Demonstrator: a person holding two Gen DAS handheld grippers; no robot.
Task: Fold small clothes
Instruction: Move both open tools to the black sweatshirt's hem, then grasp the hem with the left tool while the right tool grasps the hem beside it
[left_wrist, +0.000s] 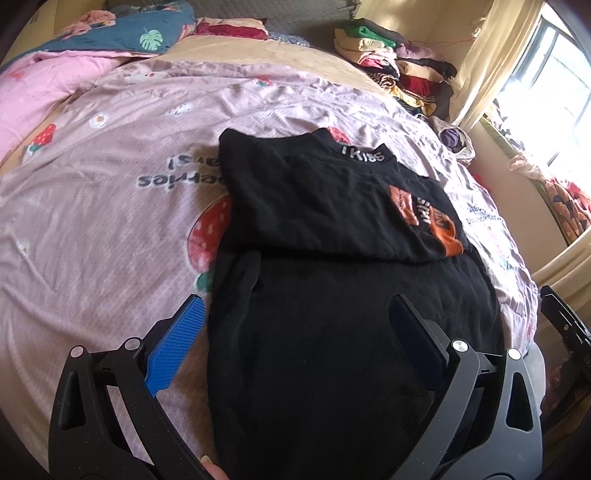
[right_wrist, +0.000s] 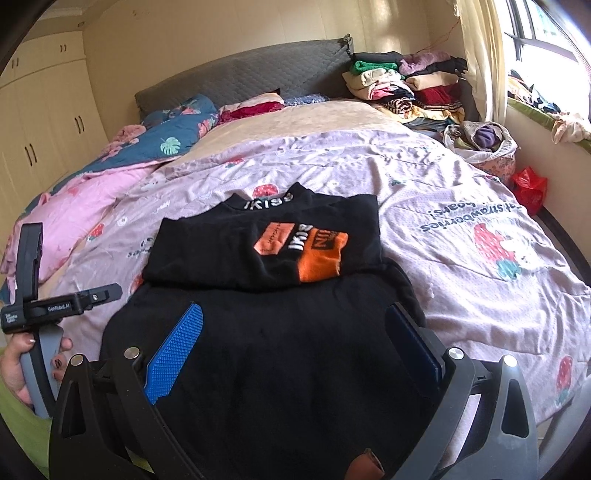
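Note:
A black top (left_wrist: 332, 295) with an orange print (left_wrist: 424, 218) lies partly folded on the pink strawberry sheet (left_wrist: 110, 221). Its upper half is folded over, and the collar lettering (left_wrist: 364, 153) faces up. My left gripper (left_wrist: 295, 314) is open above the garment's near left part, with its blue pad (left_wrist: 177, 343) over the sheet beside the edge. In the right wrist view the same top (right_wrist: 277, 350) and its print (right_wrist: 306, 251) show. My right gripper (right_wrist: 295, 325) is open above the garment's near part. The left gripper's body (right_wrist: 44, 295) shows at the left, held by a hand.
A pile of folded clothes (right_wrist: 410, 85) stands at the bed's far right corner, with a bag of clothes (right_wrist: 480, 144) beside it. A pink and blue quilt (right_wrist: 129, 158) lies at the far left. There is a wardrobe (right_wrist: 40, 122) on the left and a window (right_wrist: 546, 44) on the right.

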